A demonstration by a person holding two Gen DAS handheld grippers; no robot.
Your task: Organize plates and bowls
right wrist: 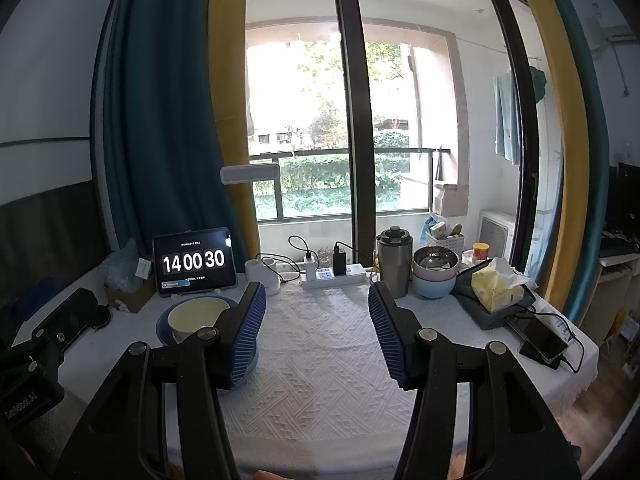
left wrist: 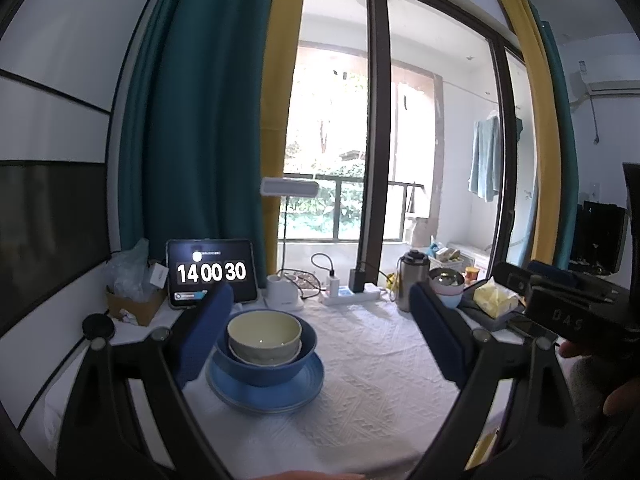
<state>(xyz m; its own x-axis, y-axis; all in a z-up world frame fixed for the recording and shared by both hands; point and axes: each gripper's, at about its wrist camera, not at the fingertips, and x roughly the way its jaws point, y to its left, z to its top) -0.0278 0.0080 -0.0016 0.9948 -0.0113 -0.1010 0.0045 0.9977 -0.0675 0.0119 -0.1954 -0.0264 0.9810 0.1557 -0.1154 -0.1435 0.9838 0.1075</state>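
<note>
A cream bowl (left wrist: 264, 334) sits nested in a dark blue bowl (left wrist: 268, 364), and both rest on a light blue plate (left wrist: 266, 394) on the white tablecloth (left wrist: 360, 380). My left gripper (left wrist: 320, 312) is open, its fingers wide apart, with the stack just inside its left finger and nothing gripped. In the right wrist view the cream bowl (right wrist: 196, 312) and the blue bowl (right wrist: 164, 322) show at the left, partly hidden behind the left finger. My right gripper (right wrist: 318, 312) stands open over bare cloth to the right of the stack.
A tablet (right wrist: 192, 262) showing a clock, a white lamp base (right wrist: 266, 276) and a power strip (right wrist: 334, 278) line the back. At the back right stand a steel flask (right wrist: 394, 264), stacked pastel bowls (right wrist: 434, 276), a tissue pack (right wrist: 496, 284) and a phone (right wrist: 546, 342).
</note>
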